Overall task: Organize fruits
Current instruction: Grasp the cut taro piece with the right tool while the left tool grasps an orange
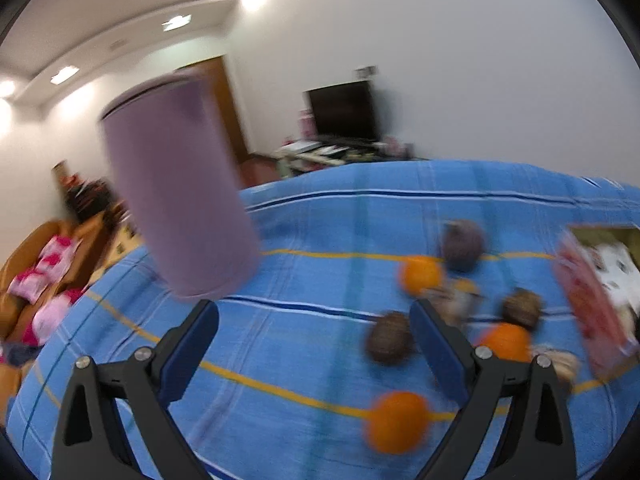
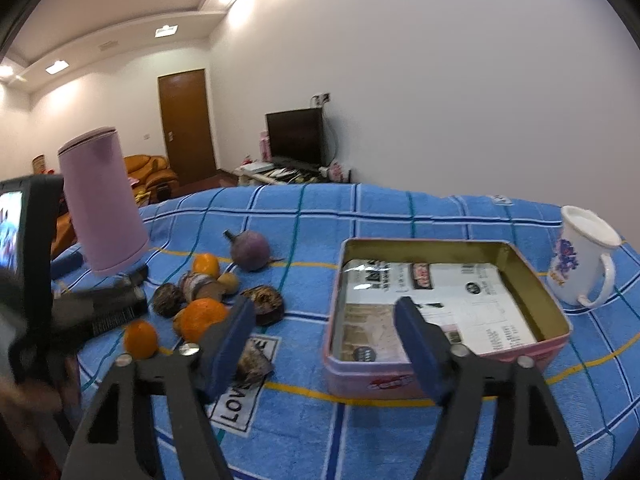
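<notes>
My right gripper point(image 2: 324, 344) hangs half-open and empty before the pink tin point(image 2: 536, 276), while my left gripper point(image 1: 316, 344), wide and empty, faces the fruit pile point(image 1: 420, 276) to pick from it.

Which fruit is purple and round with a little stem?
The purple fruit, farthest back in the pile, nearest the pink cup. The others are orange or brown.

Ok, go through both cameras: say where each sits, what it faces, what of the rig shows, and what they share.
Left wrist: on the left gripper, angled down over the blue checked cloth at oranges and dark fruits; its open fingers show.
Right wrist: on the right gripper, facing the pink tin and white mug; its open, empty fingers and the left gripper's body show.
Shared: the purple cylinder, cloth, fruit pile, tin, TV.
</notes>
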The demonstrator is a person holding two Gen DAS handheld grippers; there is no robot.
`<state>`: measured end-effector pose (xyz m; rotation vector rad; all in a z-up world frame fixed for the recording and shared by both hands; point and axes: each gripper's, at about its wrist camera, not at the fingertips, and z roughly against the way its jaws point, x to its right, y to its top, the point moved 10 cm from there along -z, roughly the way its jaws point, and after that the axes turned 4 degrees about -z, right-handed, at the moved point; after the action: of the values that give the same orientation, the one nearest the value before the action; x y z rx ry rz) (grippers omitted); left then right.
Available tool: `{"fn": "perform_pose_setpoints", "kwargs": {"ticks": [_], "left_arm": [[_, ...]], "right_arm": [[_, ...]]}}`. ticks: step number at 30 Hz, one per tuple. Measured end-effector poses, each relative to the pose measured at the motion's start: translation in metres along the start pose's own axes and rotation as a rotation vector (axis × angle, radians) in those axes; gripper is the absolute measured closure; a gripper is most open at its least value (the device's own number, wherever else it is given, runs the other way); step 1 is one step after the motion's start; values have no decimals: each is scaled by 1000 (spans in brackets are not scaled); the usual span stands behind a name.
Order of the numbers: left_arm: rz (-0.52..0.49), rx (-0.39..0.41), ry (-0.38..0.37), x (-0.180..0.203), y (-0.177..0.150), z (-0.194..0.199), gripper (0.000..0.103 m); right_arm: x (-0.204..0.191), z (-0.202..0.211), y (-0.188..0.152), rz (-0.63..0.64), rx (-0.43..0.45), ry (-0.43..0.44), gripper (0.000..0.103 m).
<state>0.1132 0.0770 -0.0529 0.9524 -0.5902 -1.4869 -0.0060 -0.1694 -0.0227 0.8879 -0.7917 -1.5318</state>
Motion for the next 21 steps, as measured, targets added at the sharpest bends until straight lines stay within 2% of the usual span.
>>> {"fn": "perform_pose_setpoints", "kwargs": {"ticks": [4,7,11,13,15,17,20,21], "left_arm": [[41,-31,30,-36,-2,-13,5],[15,-61,15,-39,-7,-18,5],[-47,-88,-85,-20,-15,-14,5],[-88,-98,-137,-9,-20,-11,5],[-129,-123,-197,3,-27,-8,5],[-176,-147,-253,18,-34,-3,5],[-225,-149,-297,33,-38,3,5],[-226,-154,-314,36,-38,4,5]], "right_arm": [[-20,-6,-8,33,-52,90,31],[-42,-14,-20,104,-111,138,31],[-62,-32,-32,201,-191,157,31],[-65,-42,-37,251,-226,123,31],[-64,-52,-43,267,-268,108,31],[-64,-60,-48,259,-314,133,31],[-65,-67,-56,282,-361,139,32],[-66,-69,-60,286,-382,146,37]]}}
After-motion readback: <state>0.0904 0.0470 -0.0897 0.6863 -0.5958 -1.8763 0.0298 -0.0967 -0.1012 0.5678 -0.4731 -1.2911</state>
